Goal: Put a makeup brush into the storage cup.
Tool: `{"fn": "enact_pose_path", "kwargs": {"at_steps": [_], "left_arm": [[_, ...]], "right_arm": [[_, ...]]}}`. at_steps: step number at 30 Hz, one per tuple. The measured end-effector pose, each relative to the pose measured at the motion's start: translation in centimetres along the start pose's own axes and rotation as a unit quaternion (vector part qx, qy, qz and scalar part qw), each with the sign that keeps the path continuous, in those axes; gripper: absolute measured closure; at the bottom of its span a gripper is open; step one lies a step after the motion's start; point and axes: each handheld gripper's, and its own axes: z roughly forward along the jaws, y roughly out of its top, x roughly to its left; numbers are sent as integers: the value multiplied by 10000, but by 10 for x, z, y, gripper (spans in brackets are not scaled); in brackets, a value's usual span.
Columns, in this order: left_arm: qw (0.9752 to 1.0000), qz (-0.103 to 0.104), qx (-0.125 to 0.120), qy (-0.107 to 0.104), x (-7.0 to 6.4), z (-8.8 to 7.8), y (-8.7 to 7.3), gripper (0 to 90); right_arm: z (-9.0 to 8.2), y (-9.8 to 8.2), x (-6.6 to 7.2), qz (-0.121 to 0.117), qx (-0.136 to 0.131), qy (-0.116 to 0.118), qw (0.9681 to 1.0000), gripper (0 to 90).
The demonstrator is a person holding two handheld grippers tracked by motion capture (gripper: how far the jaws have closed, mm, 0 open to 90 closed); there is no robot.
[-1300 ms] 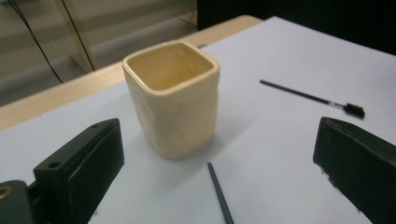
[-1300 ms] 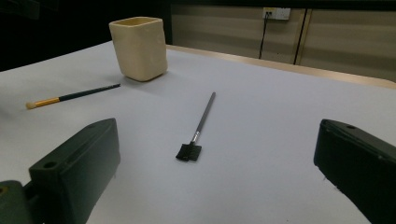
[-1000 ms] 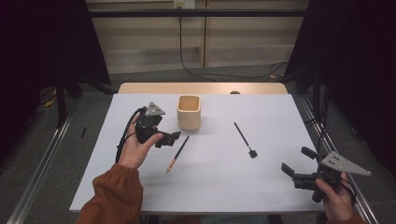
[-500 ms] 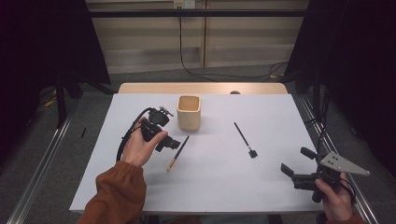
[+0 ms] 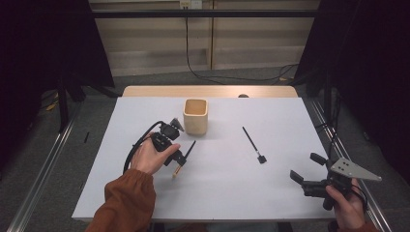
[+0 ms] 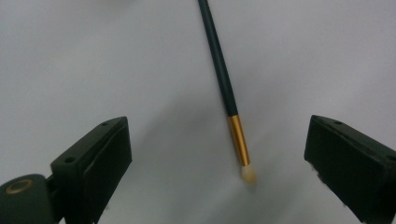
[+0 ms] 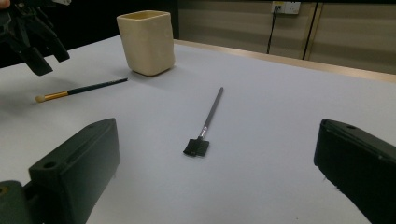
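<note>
- White, matte counter (image 5: 232, 188); no readable writing, brand or label anywhere.
- Left gripper (image 5: 180, 160): spread wide, poised just above gold-ferruled brush (image 6: 231, 105), pale tip between both jaws, nothing touched or held.
- Right gripper (image 5: 305, 168): spread wide too, empty, near counter's right front edge, well apart from flat black brush (image 7: 204, 126).
- Cream square cup (image 5: 195, 116) upright just beyond gold-ferruled brush.
- Dark curtains at both sides, pale panelled wall behind, 1 cable hanging down.

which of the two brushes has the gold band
The brush with the gold band lies under the left tool, beside the cream cup. The all-black brush has none.
</note>
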Motion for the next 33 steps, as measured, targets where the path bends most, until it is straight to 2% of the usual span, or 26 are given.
{"fn": "enact_pose_path", "kwargs": {"at_steps": [4,8,11,12,13,14,19,21,24,26,27,30,33], "left_arm": [[9998,-57,188,-64,-1,5,0,50],[9995,6,328,-16,-6,10,1,52],[9993,60,359,60,-9,14,2,95],[9993,5,375,61,-10,15,2,110],[9992,-10,386,59,-10,16,2,146],[9992,-61,390,6,-10,17,2,146],[9990,-267,353,-81,-11,18,2,350],[9990,-275,358,-60,-12,20,2,374],[9989,-329,322,-99,-13,22,2,463],[9986,-345,382,-123,-13,23,2,536],[9983,-347,442,-147,-13,24,2,536],[9974,-400,599,-17,-14,30,4,551],[9966,-302,715,266,-19,33,7,596]], "right_arm": [[0,0,0,2,0,17,10000,0],[0,0,1,17,9,32,10000,0],[0,0,1,12,12,41,10000,0],[0,0,1,13,11,43,10000,0],[0,0,1,22,9,46,10000,0],[0,0,1,22,9,46,10000,0],[0,0,1,26,12,46,10000,0],[0,0,1,29,13,47,10000,0],[0,0,1,34,9,47,10000,0],[0,0,1,41,10,58,10000,0],[0,0,1,41,10,58,10000,0],[1,0,1,15,26,76,10000,0],[1,0,0,28,33,75,10000,0]]}}
